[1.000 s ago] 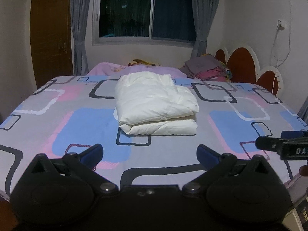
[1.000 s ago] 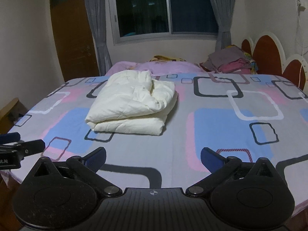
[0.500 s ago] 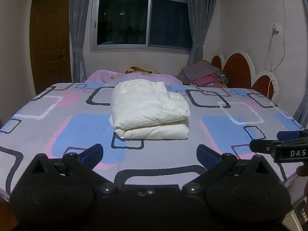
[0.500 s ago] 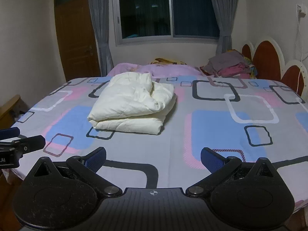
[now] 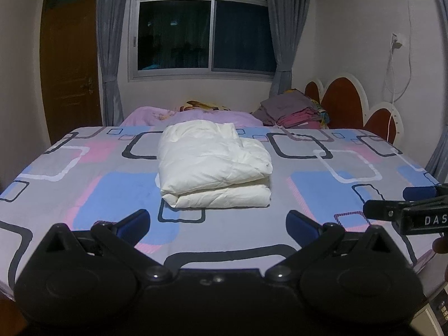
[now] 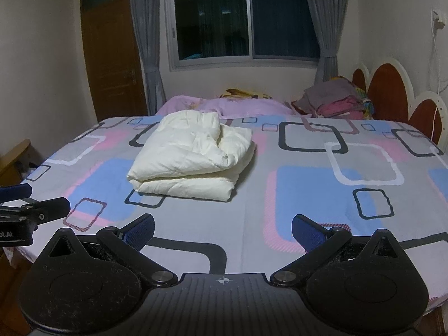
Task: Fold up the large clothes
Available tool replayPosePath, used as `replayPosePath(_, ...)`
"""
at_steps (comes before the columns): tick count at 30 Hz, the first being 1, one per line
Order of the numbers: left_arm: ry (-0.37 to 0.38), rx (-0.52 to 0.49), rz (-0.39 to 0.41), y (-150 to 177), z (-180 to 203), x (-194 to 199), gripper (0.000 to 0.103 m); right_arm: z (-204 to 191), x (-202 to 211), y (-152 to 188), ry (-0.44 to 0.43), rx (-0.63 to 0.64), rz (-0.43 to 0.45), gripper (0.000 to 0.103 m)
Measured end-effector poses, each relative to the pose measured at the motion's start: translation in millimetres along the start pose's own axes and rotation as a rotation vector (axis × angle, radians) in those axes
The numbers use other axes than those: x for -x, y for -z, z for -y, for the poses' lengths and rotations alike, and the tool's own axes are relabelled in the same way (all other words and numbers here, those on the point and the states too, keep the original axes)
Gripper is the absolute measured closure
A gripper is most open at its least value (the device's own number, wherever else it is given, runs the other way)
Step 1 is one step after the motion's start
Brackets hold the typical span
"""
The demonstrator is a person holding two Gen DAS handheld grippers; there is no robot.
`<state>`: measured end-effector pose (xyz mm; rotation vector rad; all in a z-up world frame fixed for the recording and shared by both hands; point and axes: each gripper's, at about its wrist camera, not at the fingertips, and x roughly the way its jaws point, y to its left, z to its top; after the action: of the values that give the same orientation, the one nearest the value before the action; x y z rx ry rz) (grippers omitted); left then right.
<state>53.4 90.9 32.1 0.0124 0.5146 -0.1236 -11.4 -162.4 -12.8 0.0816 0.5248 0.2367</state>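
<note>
A cream-white padded garment point(image 5: 212, 165) lies folded into a thick rectangle near the middle of the bed point(image 5: 350, 196); the right wrist view shows the same bundle point(image 6: 193, 159) left of centre. My left gripper point(image 5: 217, 225) hovers over the bed's near edge, open, nothing between its blue pads. My right gripper point(image 6: 222, 231) is likewise open and empty, well short of the garment. Each gripper shows in the other's view: the right one point(image 5: 406, 207) at the right edge, the left one point(image 6: 30, 207) at the left edge.
A stack of folded clothes point(image 5: 294, 109) sits at the far right corner by the red headboard point(image 5: 344, 103). Pink pillows point(image 5: 196, 116) lie along the far side under the window point(image 5: 201, 25). A brown door point(image 6: 112, 58) stands at left.
Both grippers have drawn back and lifted, so the folded garment looks smaller and farther away and more of the window and walls shows. Both stay open.
</note>
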Motion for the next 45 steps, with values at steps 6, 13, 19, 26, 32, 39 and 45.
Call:
replayPosePath(6, 0.007, -0.001, 0.004, -3.0, -1.6, -0.9, 0.0, 3.0, 1.2, -3.4, 0.003, 0.001, 0.003, 0.0)
replayPosePath(13, 0.012, -0.011, 0.001, -3.2, -4.5, -3.5, 0.0, 4.3, 1.1, -4.6, 0.002, 0.001, 0.002, 0.0)
replayPosePath(19, 0.012, -0.012, 0.001, -3.4, -4.4, -3.8, 0.0, 2.9, 0.4, -5.0, 0.0, 0.001, 0.002, 0.0)
replayPosePath(26, 0.01, -0.007, 0.004, -4.4, -7.3, -4.4, 0.0, 2.8, -1.1, -5.8, -0.005, 0.006, 0.003, 0.0)
replayPosePath(32, 0.011, -0.007, 0.006, -4.7, -8.7, -4.8, 0.0, 2.5, -3.2, -4.9, -0.007, 0.011, 0.001, 0.0)
replayPosePath(39, 0.019, 0.006, 0.016, -4.0, -9.4, -2.2, 0.0, 1.6, -4.2, -3.8, -0.006, 0.016, -0.002, 0.0)
replayPosePath(45, 0.017, 0.003, 0.018, -3.9, -8.9, -2.7, 0.0, 5.2, -3.5, -3.3, -0.008, 0.015, 0.002, 0.0)
